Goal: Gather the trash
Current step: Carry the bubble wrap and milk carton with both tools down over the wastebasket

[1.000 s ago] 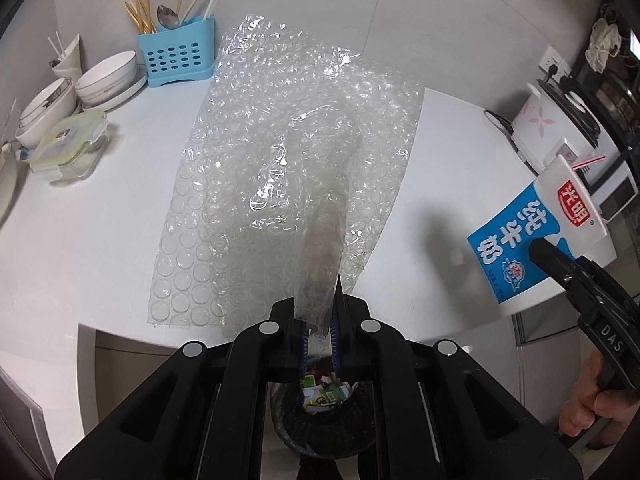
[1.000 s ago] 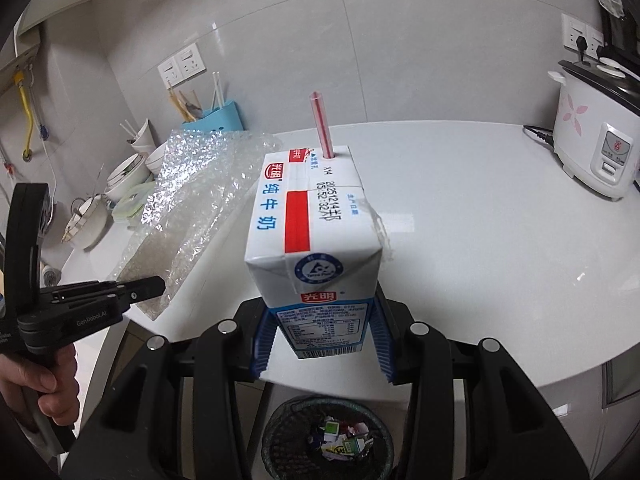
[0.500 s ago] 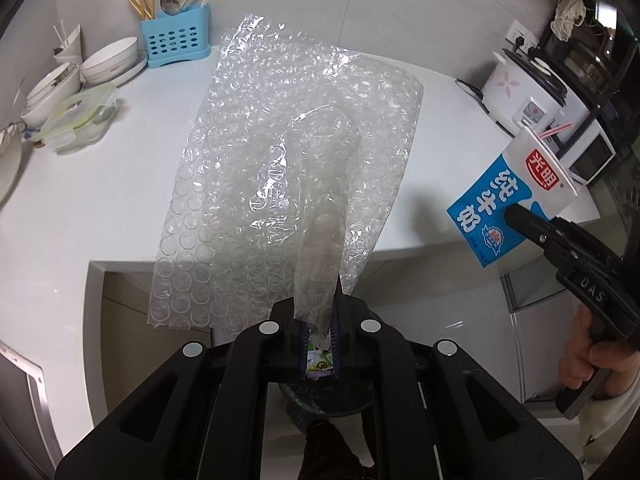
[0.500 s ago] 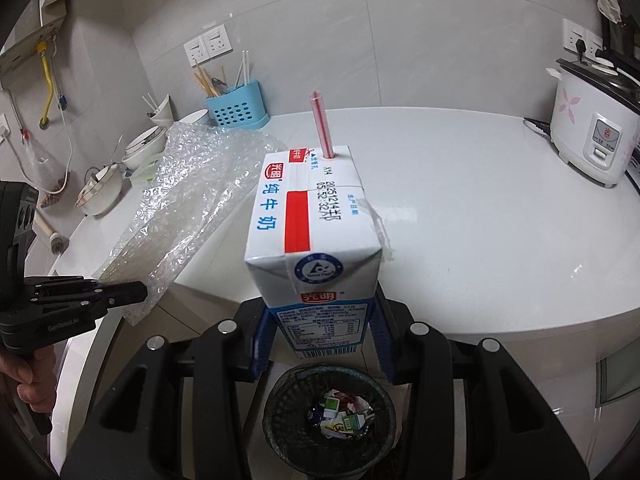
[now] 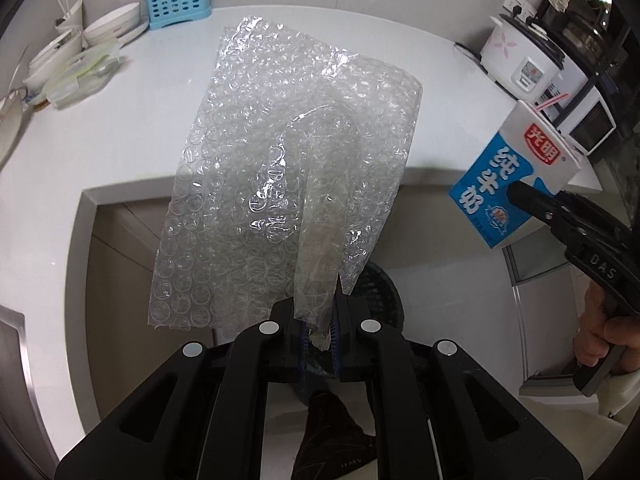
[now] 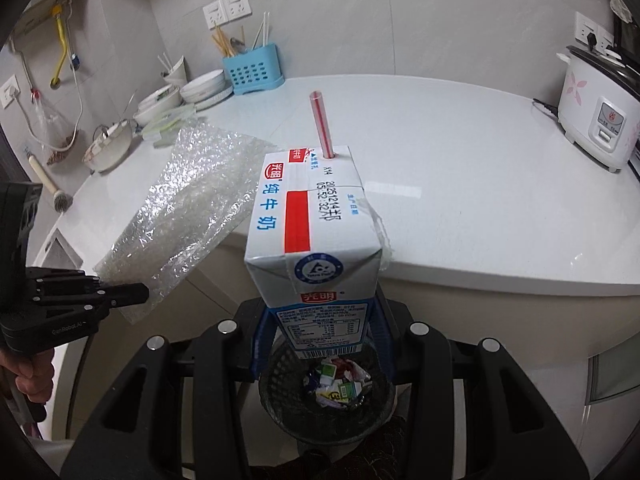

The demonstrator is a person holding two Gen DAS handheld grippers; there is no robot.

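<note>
My left gripper (image 5: pixel 318 330) is shut on the lower edge of a clear bubble wrap sheet (image 5: pixel 280 184), which stands up in front of it, clear of the counter. In the right wrist view the same sheet (image 6: pixel 192 208) hangs from the left gripper (image 6: pixel 140 294) at the left. My right gripper (image 6: pixel 320 324) is shut on a blue and white milk carton (image 6: pixel 312 232) with a red straw (image 6: pixel 320 124); the carton (image 5: pixel 512 176) also shows at the right of the left wrist view. A black mesh trash bin (image 6: pixel 276 392) holding wrappers sits directly below the carton.
The white counter (image 6: pixel 460 184) carries a rice cooker (image 6: pixel 596 112) at the right, a blue utensil holder (image 6: pixel 252 72) and stacked bowls (image 6: pixel 200 90) at the back left. The counter's edge runs just beyond the bin. A person's hand (image 5: pixel 600 332) holds the right gripper's handle.
Both grippers have drawn back off the counter and sunk with their loads. The bubble wrap now hangs past the counter edge, and the bin sits fuller in view under the carton.
</note>
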